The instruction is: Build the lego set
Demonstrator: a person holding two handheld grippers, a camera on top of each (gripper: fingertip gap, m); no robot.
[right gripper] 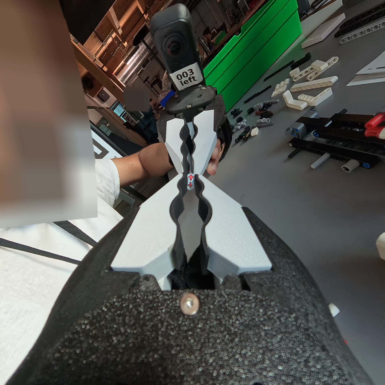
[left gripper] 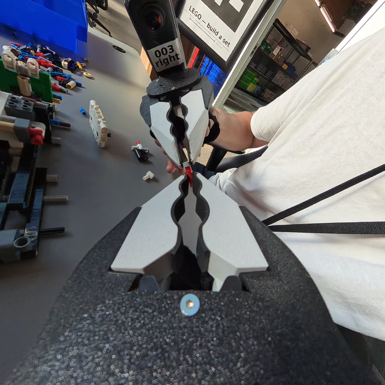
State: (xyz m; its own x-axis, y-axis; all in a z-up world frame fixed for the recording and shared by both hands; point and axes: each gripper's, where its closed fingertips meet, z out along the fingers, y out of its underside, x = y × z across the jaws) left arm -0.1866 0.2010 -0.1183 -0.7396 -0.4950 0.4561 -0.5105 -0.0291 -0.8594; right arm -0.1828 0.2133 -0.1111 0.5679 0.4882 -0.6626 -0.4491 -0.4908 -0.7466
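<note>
In the left wrist view my left gripper [left gripper: 189,177] is shut on the tip of a thin red pin [left gripper: 189,174]. The pin sticks out of a small light grey connector [left gripper: 183,164]. My right gripper [left gripper: 185,164] comes in from above, tip to tip with the left, and is shut on that connector. In the right wrist view my right gripper [right gripper: 190,181] pinches the light grey connector [right gripper: 190,181], whose face shows two red cross-shaped ends. The left gripper [right gripper: 190,172] meets it from behind. Both are held in the air near the person's white shirt [left gripper: 312,145].
The dark grey table [left gripper: 100,198] carries a white beam [left gripper: 98,123], a small white piece [left gripper: 148,175], a small grey-black assembly [left gripper: 140,151], a part-built model [left gripper: 20,187] and a blue bin [left gripper: 41,20]. The right wrist view shows a green bin [right gripper: 250,62], white beams [right gripper: 308,83] and a black model [right gripper: 333,135]. Left and right tips are no more than a few centimetres apart.
</note>
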